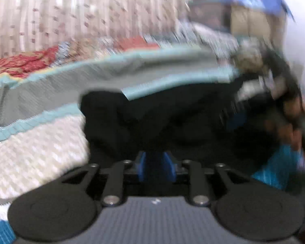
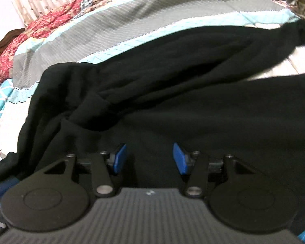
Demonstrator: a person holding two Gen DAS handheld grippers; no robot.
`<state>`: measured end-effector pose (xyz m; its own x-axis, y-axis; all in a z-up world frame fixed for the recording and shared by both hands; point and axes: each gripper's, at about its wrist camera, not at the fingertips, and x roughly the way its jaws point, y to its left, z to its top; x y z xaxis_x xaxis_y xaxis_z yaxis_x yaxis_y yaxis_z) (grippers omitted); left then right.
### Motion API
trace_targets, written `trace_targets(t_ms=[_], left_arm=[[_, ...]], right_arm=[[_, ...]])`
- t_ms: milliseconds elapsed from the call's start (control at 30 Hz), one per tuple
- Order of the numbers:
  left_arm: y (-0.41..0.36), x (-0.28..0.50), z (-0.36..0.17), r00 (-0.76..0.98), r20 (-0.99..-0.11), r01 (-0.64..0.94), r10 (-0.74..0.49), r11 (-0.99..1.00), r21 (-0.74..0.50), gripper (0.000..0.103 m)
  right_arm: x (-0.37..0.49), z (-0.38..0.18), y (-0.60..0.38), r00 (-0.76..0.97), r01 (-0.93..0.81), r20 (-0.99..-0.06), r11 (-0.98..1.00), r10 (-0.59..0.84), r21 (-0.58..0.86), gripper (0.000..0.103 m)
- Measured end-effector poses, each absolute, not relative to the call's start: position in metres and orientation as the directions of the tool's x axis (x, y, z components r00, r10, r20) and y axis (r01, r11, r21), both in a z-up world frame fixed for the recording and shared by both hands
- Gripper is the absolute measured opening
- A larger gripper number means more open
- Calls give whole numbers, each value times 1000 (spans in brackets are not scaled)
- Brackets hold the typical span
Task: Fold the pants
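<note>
black pants (image 2: 172,77) on quilt (image 2: 111,20), right gripper (image 2: 149,158) spread over them

Nothing here can be read: no words, labels, brand names or numbers show in either view. The left view is badly smeared, and the one small pale mark on each gripper body is too tiny to make out.

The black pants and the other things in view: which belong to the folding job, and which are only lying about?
Belong to the job:
black pants
left claw, closed on the pants
right claw, open over them

Only lying about:
patchwork quilt
camouflage cloth
curtain
</note>
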<state>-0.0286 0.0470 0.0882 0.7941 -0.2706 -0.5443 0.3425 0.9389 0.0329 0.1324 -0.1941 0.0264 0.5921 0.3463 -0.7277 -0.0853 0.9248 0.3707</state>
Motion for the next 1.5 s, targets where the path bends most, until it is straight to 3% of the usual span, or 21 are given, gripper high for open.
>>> trace_targets(t_ms=[100, 233, 367, 433, 467, 533, 633, 733, 767, 800, 933, 1000, 1033, 1100, 1233, 1267, 1333, 1367, 1500], left_arm=[[90, 3, 115, 833, -497, 235, -244, 969, -81, 47], [161, 80, 118, 805, -525, 88, -276, 931, -355, 47], [192, 152, 68, 721, -608, -55, -333, 847, -529, 47], [178, 173, 39, 663, -659, -110, -355, 825, -555, 34], [165, 180, 30, 637, -663, -103, -393, 809, -578, 9], [126, 175, 33, 640, -640, -15, -426, 825, -564, 8], [50, 146, 53, 647, -591, 288, -481, 873, -394, 10], [24, 120, 60, 641, -551, 450, -534, 843, -294, 26], [20, 114, 61, 658, -554, 459, -509, 855, -241, 36], [20, 110, 62, 683, -561, 447, -468, 875, -186, 44], [37, 113, 66, 709, -576, 384, -406, 908, -167, 49], [43, 122, 70, 733, -581, 327, -353, 932, -153, 67], [48, 127, 74, 742, -582, 300, -332, 941, -155, 71], [58, 145, 75, 736, -589, 257, -333, 943, -212, 88], [88, 191, 57, 630, -636, 137, -445, 870, -474, 91], [91, 203, 45, 590, -650, 94, -479, 841, -533, 90], [87, 217, 20, 515, -666, 55, -539, 797, -602, 73], [79, 221, 10, 490, -689, 52, -533, 808, -587, 48], [62, 218, 17, 548, -705, 91, -451, 869, -486, 20]], right_arm=[[131, 24, -192, 592, -89, -726, 923, 351, 373, 54], [127, 19, -194, 596, -107, -720, 924, 355, 367, 54], [127, 18, -200, 597, -121, -716, 922, 363, 367, 55], [127, 16, -201, 597, -126, -714, 921, 367, 368, 55], [127, 15, -202, 598, -129, -713, 921, 367, 367, 55], [125, 14, -202, 602, -139, -709, 923, 367, 360, 55], [123, 11, -197, 612, -150, -704, 927, 360, 343, 56], [123, 11, -192, 614, -169, -706, 932, 353, 319, 57], [122, 11, -191, 615, -176, -705, 933, 352, 313, 58], [122, 11, -190, 618, -179, -703, 934, 351, 309, 58], [120, 9, -188, 632, -190, -690, 934, 353, 303, 63], [119, 8, -185, 639, -196, -686, 936, 348, 291, 65], [119, 7, -185, 641, -201, -686, 938, 345, 283, 65], [119, 8, -184, 643, -206, -684, 938, 344, 278, 65], [121, 7, -186, 644, -200, -677, 933, 356, 300, 65], [121, 7, -187, 644, -198, -675, 931, 359, 306, 65], [120, 7, -183, 648, -192, -673, 932, 356, 309, 65], [119, 7, -184, 649, -194, -672, 931, 357, 308, 65], [119, 6, -188, 643, -206, -674, 930, 363, 305, 65]])
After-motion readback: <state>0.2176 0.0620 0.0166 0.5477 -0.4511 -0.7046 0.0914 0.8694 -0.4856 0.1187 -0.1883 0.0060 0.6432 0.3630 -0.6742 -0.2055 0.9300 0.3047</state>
